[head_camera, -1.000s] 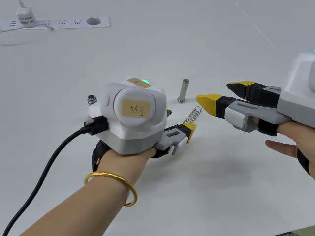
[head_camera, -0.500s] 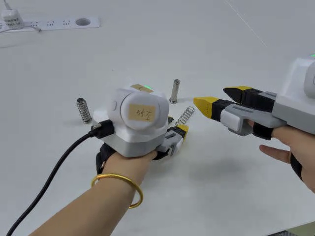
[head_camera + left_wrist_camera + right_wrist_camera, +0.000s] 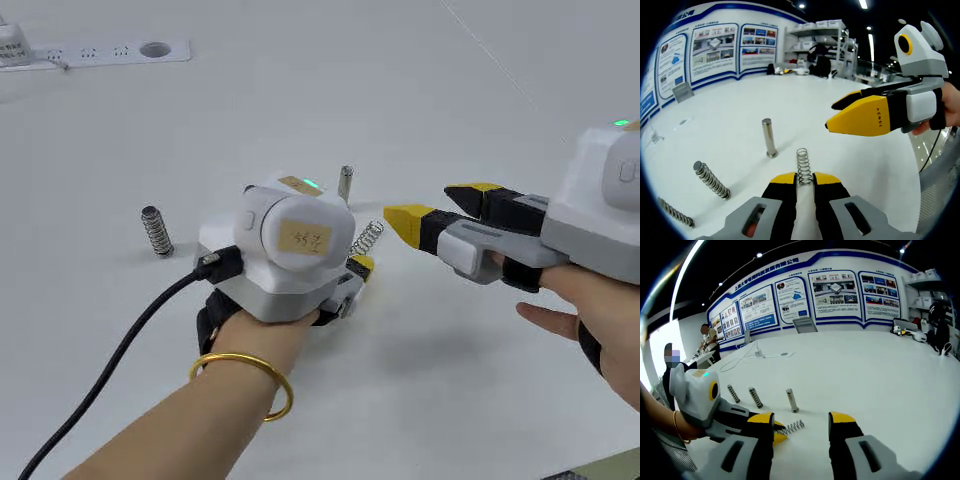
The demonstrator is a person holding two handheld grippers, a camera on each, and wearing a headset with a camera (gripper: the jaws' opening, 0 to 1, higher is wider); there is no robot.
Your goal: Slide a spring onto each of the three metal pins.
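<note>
Left tongs [image 3: 804, 179] clamp spring [image 3: 802, 164], apart from upright pin [image 3: 769, 137].

One short steel spring [image 3: 803, 166] sat pinched by its near end between the yellow tips of my left claw [image 3: 804, 176]. Its free coils stuck out ahead with no pin inside them. Just beyond it, near but not touching, a plain metal pin [image 3: 769, 138] stood upright, smooth and flat-topped, with nothing on it. Off to the left, two more pins already wore their springs. The nearer sprung pin [image 3: 711, 180] was coiled from its foot to just under its top, and the farther sprung pin [image 3: 675, 212] stood beside it, near the edge of my view.
</note>
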